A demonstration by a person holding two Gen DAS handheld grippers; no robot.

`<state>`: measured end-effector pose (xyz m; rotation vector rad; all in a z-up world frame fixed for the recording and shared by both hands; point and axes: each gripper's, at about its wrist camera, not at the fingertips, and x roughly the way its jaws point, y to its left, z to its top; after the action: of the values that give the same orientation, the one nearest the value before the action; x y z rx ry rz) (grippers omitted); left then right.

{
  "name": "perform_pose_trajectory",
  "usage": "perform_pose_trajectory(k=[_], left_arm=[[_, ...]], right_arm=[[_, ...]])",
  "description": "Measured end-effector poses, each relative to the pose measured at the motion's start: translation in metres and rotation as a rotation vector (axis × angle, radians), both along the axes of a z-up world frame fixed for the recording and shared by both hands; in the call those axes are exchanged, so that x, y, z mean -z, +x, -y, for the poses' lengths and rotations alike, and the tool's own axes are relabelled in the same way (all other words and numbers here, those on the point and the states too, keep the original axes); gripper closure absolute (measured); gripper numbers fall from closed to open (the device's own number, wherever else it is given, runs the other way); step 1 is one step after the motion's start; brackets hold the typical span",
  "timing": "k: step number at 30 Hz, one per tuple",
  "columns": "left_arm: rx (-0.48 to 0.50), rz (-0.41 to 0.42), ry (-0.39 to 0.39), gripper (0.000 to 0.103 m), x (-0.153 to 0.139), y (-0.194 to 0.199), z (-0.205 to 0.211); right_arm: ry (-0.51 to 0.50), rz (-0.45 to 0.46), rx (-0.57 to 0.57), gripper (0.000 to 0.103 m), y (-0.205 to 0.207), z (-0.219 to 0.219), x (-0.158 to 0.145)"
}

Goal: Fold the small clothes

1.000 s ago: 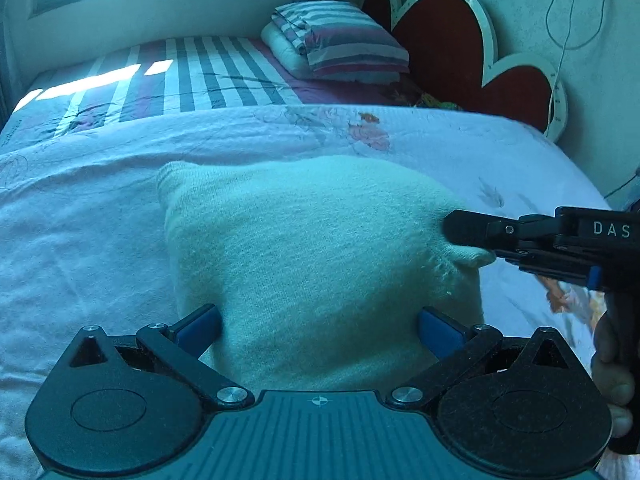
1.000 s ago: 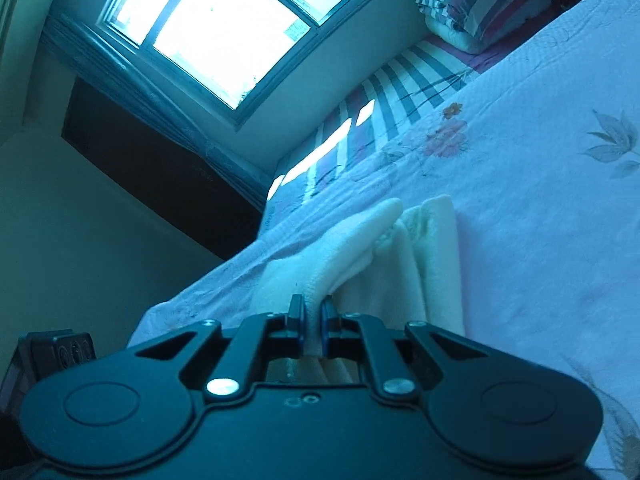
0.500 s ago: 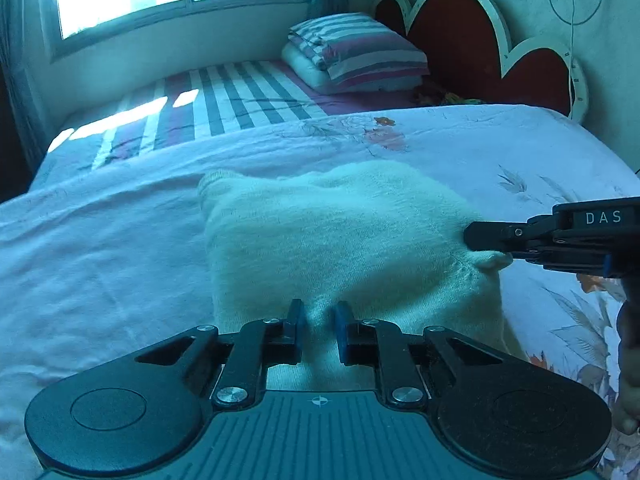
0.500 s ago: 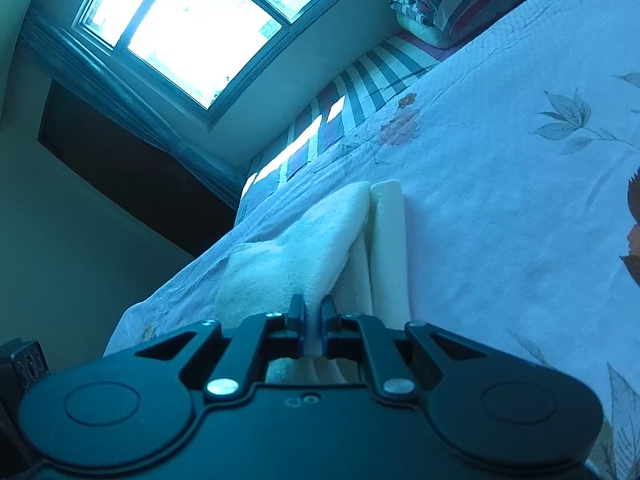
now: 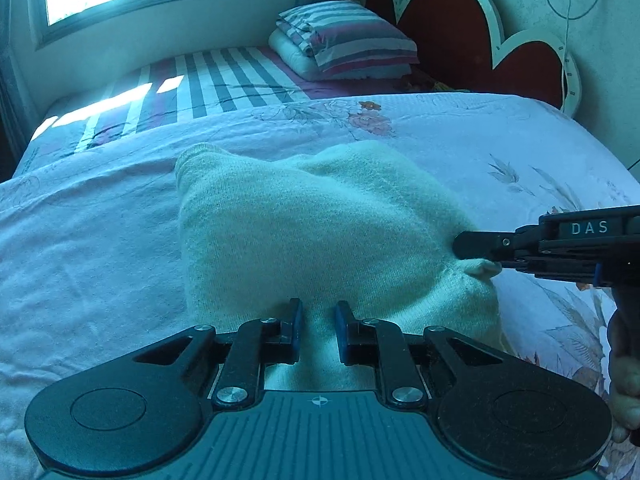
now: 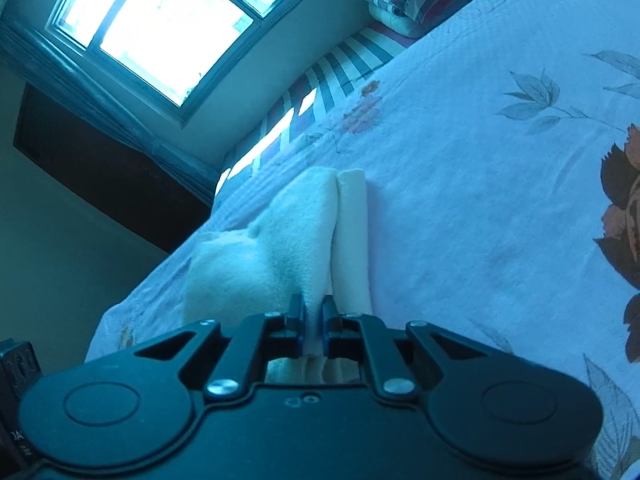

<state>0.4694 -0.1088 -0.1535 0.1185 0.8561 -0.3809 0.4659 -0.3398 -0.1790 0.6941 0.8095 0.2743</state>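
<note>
Cream knit garment (image 5: 320, 232) lies folded on bed's floral sheet (image 5: 100, 240). Left gripper (image 5: 318, 322) at garment's near edge, fingers pinching bunch of knit between them. Right gripper (image 6: 313, 320) clenched on garment's right corner, lifting top layer off layer beneath. Striped pillow (image 5: 348, 40) at bed's far end, beside heart-shaped headboard (image 5: 452, 36).

1. A cream knitted garment (image 5: 320, 232) lies on the pink floral bedspread (image 5: 100, 240).
2. The left gripper (image 5: 318, 312) pinches the garment's near edge.
3. The right gripper (image 5: 472, 246) clamps the garment's right corner.
</note>
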Motion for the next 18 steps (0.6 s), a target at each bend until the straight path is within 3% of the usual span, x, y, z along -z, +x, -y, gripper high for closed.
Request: perform_pose_trajectory(k=[3,5,7,10,15,17,18], left_arm=[[0.000,0.016,-0.044,0.087,-0.019,-0.010,-0.008],[0.002,0.036,-0.048,0.087,-0.033,-0.023,-0.016],[-0.018,0.000,-0.052,0.087,-0.037,-0.036,-0.025],[-0.061,-0.048,-0.051,0.087,-0.031,-0.062,-0.040],[-0.142,-0.076,-0.062,0.087,-0.007,-0.095,-0.060],[-0.171,-0.090,-0.082,0.087,0.000,-0.097,-0.065],[-0.188,-0.101,-0.087,0.083,0.002,-0.096,-0.066]], right_arm=[[0.022,0.055,-0.008,0.083,-0.014,0.003,-0.012],[-0.038,0.096,-0.017,0.081,-0.035,0.004,-0.029],[-0.090,0.105,-0.050,0.080,-0.061,-0.002,-0.038],[-0.152,0.066,-0.104,0.075,-0.090,-0.017,-0.031],[-0.115,0.011,-0.071,0.071,-0.119,-0.020,-0.013],[-0.055,-0.007,-0.061,0.071,-0.124,-0.017,-0.006],[-0.057,-0.011,-0.060,0.071,-0.123,-0.018,-0.005]])
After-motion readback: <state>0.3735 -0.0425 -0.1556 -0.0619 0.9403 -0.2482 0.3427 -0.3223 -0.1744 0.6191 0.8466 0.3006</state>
